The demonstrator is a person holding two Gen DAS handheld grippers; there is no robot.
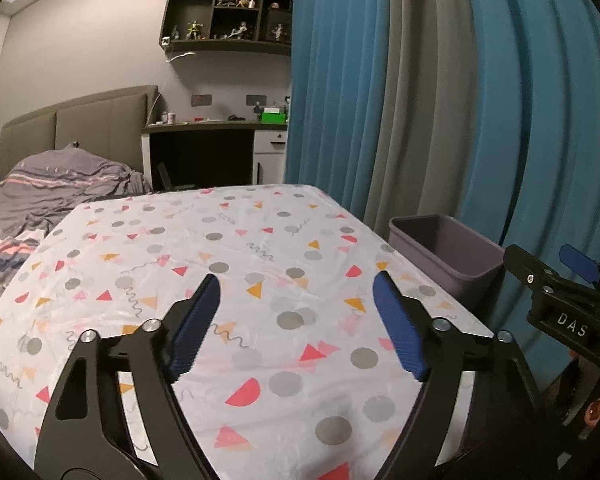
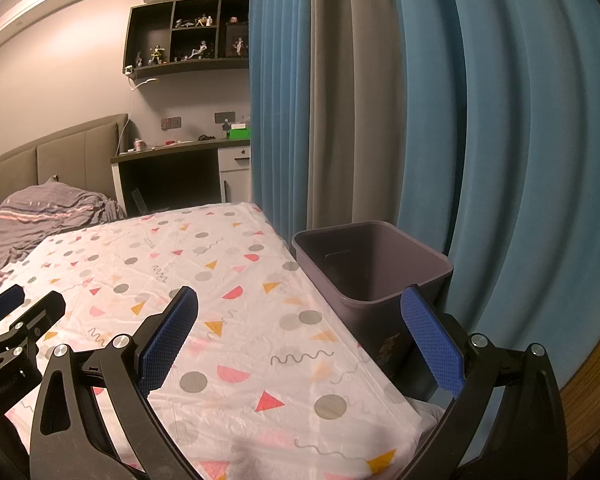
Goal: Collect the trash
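A table under a white cloth printed with grey dots and pink and orange shapes fills both views. No loose item shows on the cloth. A grey-purple bin stands beside the table's right edge, against the curtain, and what I see of its inside looks empty. My left gripper hovers over the near half of the cloth, open, with nothing between its blue pads. My right gripper is open too, over the table's right edge, its right finger in front of the bin.
Blue and grey curtains hang close behind the bin and along the right. A bed with a grey duvet lies left of the table. A desk and wall shelves with figurines are at the back.
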